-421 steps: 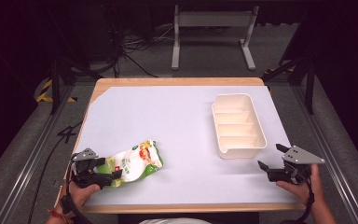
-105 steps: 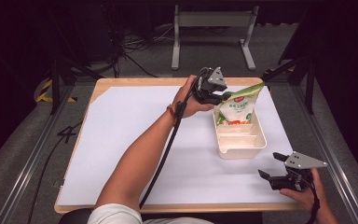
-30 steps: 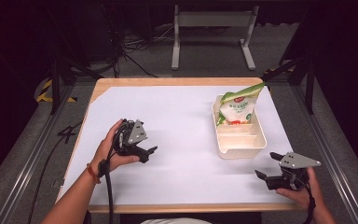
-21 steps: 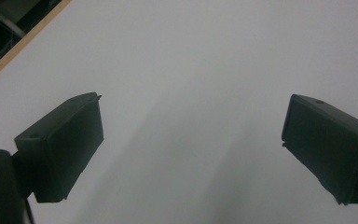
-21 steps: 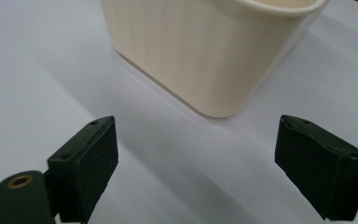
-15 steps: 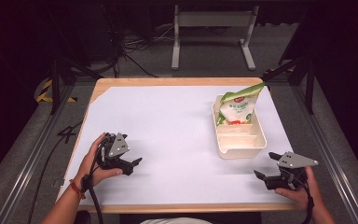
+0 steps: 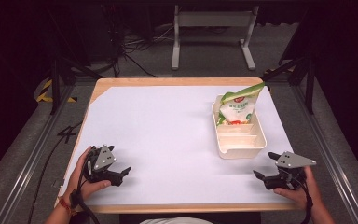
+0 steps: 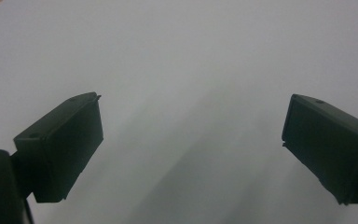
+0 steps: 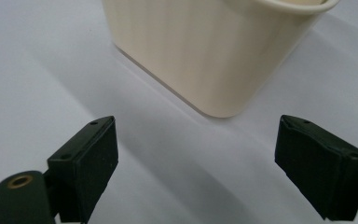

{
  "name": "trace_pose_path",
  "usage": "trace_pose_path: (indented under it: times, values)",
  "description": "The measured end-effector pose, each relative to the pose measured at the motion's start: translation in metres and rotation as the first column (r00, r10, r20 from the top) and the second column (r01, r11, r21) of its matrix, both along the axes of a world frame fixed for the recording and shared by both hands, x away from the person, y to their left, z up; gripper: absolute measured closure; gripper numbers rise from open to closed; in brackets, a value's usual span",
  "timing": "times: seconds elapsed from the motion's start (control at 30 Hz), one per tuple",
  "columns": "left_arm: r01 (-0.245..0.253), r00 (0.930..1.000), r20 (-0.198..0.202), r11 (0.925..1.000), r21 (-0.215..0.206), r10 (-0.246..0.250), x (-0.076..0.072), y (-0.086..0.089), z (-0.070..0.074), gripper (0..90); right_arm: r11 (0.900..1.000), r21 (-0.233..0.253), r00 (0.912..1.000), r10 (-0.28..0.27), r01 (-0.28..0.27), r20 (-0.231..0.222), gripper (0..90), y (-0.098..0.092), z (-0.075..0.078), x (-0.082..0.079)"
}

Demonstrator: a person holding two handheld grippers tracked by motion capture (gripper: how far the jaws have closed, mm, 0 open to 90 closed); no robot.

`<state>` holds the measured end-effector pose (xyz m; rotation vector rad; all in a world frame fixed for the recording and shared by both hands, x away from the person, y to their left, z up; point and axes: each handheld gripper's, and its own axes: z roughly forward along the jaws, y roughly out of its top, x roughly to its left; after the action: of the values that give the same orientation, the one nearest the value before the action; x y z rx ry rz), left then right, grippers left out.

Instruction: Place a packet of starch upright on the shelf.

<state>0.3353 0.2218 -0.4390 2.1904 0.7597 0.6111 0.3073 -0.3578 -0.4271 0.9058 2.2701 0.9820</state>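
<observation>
A white and green snack pouch point(image 7: 237, 108) stands tilted in the far end of the cream divided tray point(image 7: 256, 148) at the table's right. My left gripper point(image 7: 123, 174) rests low at the front left of the white table, held in a hand; in the left gripper view its jaws stand wide apart over bare white surface, left gripper point(image 8: 191, 149) open. My right gripper point(image 7: 265, 168) sits at the front right, just short of the tray's near end. In the right gripper view the tray point(image 9: 214, 51) rises close ahead of the right gripper point(image 9: 196, 168), open and holding nothing.
The white table point(image 7: 158, 130) has a wooden rim showing at its back and front edges. A metal stand point(image 7: 212, 32) and cables lie on the dark floor beyond. Black frame rails run along both sides.
My left gripper, which left the pouch in the tray, has drawn back toward the front left corner and settled lower. The right gripper has barely moved.
</observation>
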Motion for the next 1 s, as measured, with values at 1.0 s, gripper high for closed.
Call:
trace_pose_path:
  times: [1.0]
  values:
    - [-0.043,0.9989,-0.023,0.9801,-0.194,0.04,-0.012,0.031,-0.008,6.4,1.0,-0.017,1.0,0.004,-0.004,0.005,12.6,0.003,-0.002,0.004]
